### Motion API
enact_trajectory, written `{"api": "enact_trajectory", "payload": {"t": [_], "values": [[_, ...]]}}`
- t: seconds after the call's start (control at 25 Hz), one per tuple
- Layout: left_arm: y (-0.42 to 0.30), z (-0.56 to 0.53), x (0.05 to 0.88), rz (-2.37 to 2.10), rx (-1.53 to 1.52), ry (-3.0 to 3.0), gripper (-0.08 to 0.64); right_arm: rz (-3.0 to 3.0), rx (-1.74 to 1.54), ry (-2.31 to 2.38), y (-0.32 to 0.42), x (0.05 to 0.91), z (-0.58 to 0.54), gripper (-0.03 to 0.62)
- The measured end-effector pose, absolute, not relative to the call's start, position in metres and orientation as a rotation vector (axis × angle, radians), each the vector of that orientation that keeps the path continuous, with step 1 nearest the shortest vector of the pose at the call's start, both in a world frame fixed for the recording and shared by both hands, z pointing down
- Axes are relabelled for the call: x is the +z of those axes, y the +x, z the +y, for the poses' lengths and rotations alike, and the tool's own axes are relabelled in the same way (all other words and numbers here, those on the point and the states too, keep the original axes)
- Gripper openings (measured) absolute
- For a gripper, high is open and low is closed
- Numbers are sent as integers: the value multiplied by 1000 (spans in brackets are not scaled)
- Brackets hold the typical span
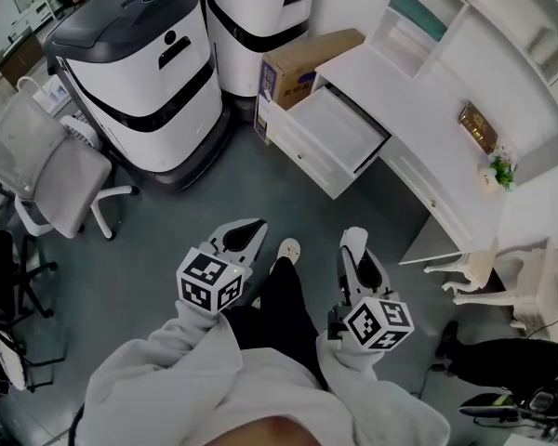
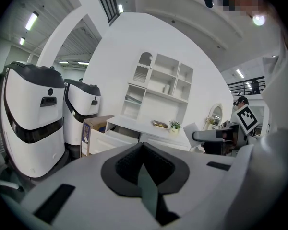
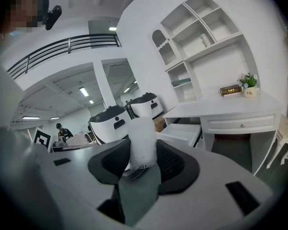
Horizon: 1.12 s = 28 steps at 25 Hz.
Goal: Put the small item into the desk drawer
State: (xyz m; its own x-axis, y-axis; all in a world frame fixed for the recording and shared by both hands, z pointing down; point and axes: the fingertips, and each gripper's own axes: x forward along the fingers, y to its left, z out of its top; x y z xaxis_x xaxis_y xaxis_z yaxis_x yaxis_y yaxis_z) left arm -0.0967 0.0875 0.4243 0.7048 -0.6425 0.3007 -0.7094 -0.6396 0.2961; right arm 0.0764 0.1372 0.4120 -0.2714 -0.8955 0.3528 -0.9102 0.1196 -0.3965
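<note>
My right gripper (image 3: 143,166) clamps a small white roll (image 3: 143,139), open desk drawer (image 3: 181,132) ahead; left gripper (image 2: 143,152) is pinched together, empty.

- Right gripper (image 3: 140,170): jaws clamped on small white roll (image 3: 143,139); roll upright, projecting past the tips.
- Drawer (image 3: 181,132) pulled open, beyond the jaws, right of roll.
- Tabletop (image 3: 221,107) above drawer, further right.
</note>
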Motion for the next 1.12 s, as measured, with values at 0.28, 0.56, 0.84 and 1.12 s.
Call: {"api": "enact_trajectory", "payload": {"t": [0.28,0.56,0.84,1.12], "values": [[-96,42,427,-1109,243,2494,15,-2368,864,1845,84,411,83,179],[-73,-18,422,-1130,240,2491,16,-2366,878,1838,111,409,27,179],[-57,-65,422,-1153,240,2466,15,-2373,895,1802,129,410,-24,179],[-44,-102,416,-1182,245,2458,16,-2391,907,1770,144,410,-66,179]]}}
